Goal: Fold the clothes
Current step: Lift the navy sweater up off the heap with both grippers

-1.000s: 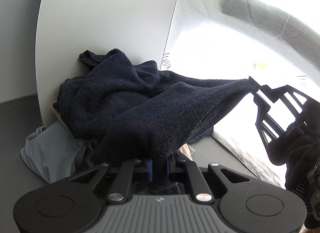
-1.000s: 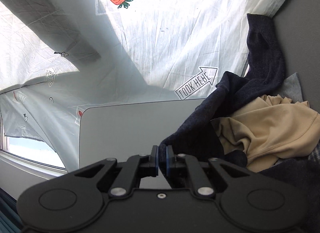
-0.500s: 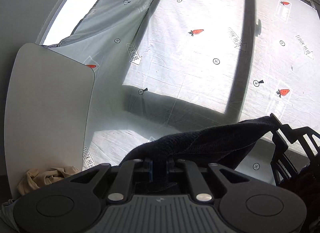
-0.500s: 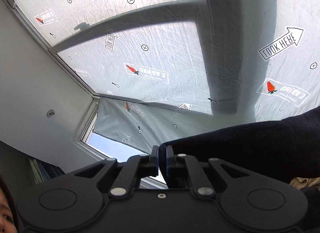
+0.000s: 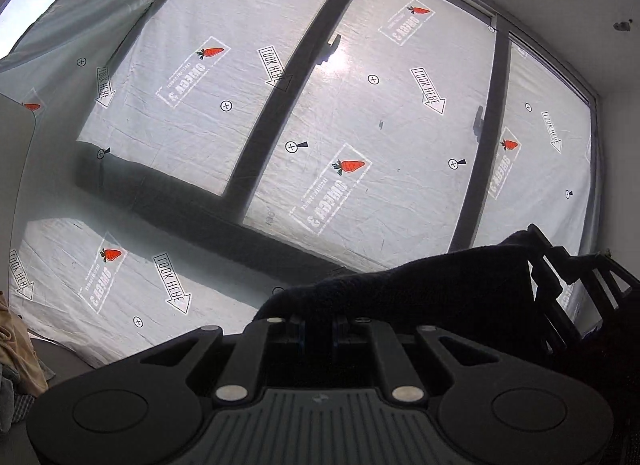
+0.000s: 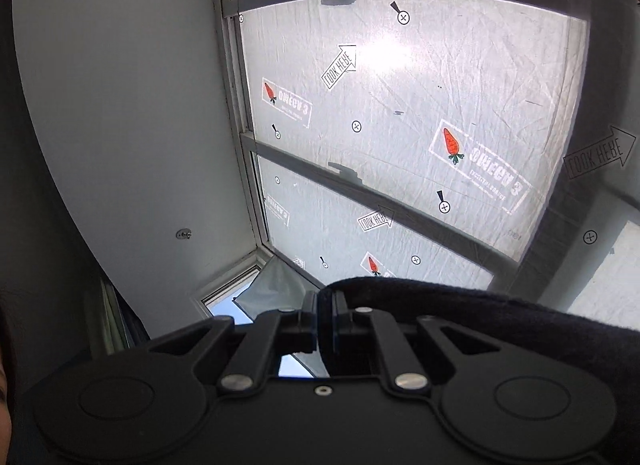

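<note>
Both grippers are raised and pointing up at the window, with a dark navy sweater (image 5: 420, 285) stretched between them. The left gripper (image 5: 318, 323) has its jaws drawn in narrow on a thick fold of the knit, which bulges up over the fingertips and runs off to the right. There the right gripper (image 5: 538, 261) comes into the left camera's view, pinching the far end of the same edge.

From the right wrist camera, the right gripper (image 6: 322, 305) has its fingers nearly together with the sweater (image 6: 480, 321) clamped between them, the cloth sweeping away to the right in a heavy band. How much of the garment hangs below is hidden by the gripper bodies.

Behind it all the window (image 5: 360, 113) is covered by a pale sheet (image 6: 420, 105) printed with carrots and arrows. A tan garment (image 5: 16, 349) bunches at the lower left edge of the left view.
</note>
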